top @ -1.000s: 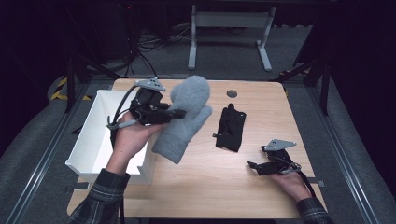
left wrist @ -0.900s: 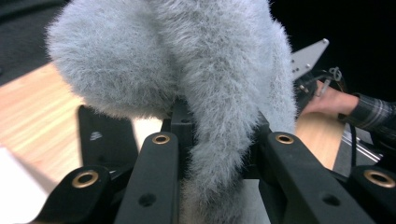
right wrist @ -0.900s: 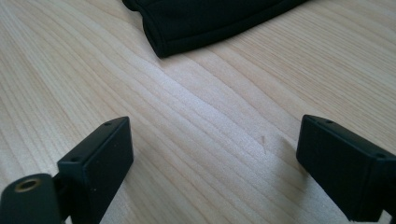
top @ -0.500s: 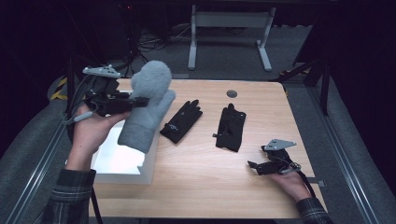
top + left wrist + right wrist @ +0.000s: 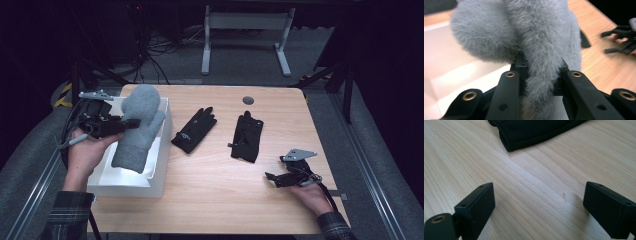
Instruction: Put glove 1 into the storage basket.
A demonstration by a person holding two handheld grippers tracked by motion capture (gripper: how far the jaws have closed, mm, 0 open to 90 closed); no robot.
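Hovering over the white bin [image 5: 159, 172] at the desk's [image 5: 210, 205] left, the left claw [image 5: 131, 123] pinches the fluffy grey mitten [image 5: 137, 127], its cuff hanging down into the box. Looks like drop-off is close, though release isn't made. 2 thin black gloves [image 5: 195, 130] [image 5: 247, 136], smooth and flat, lie mid-desk, apparently unsorted. Right claw [image 5: 272, 178] rests wide and empty on pale woodgrain near the right one.
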